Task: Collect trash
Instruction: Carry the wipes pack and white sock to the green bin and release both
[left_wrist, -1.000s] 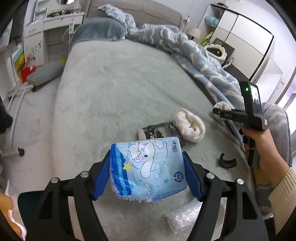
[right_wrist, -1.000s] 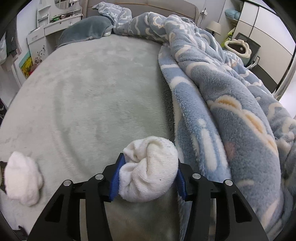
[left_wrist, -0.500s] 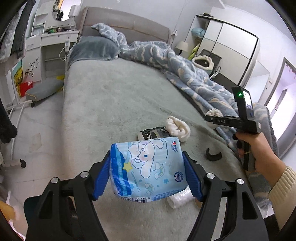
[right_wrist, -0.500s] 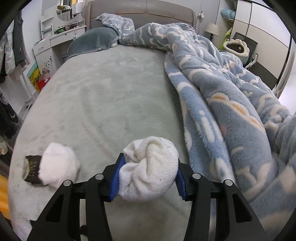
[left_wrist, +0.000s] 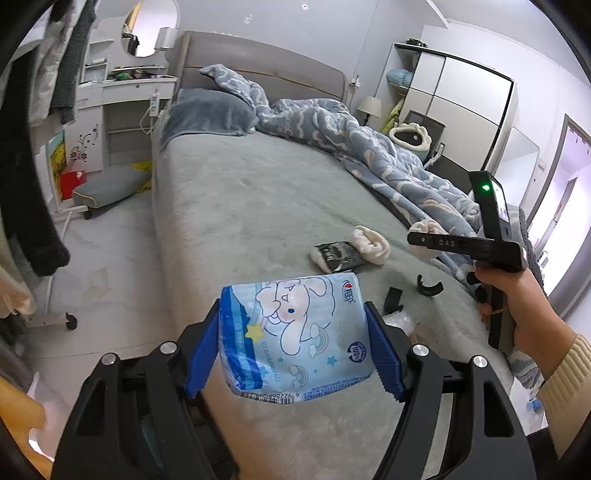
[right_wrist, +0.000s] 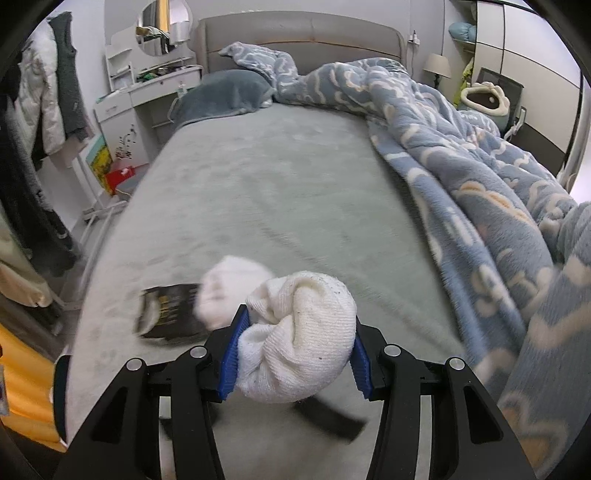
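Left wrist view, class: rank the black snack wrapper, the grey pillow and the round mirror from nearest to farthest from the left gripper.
1. Black snack wrapper: on the bed, just beyond the left gripper holding the blue packet.
2. Grey pillow: at the head of the bed, left.
3. Round mirror: on the far wall, upper left.

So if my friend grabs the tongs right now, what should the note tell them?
Left tongs: shut on the blue tissue pack, held above the bed's near edge.
Right tongs: shut on a rolled white sock, held over the bed.
On the bed: a black wrapper touching a second white sock, a black curved piece, crumpled clear plastic.
Done: two things picked up.
Left: drop both somewhere; no bin in view. Then fetch the wrapper and plastic.
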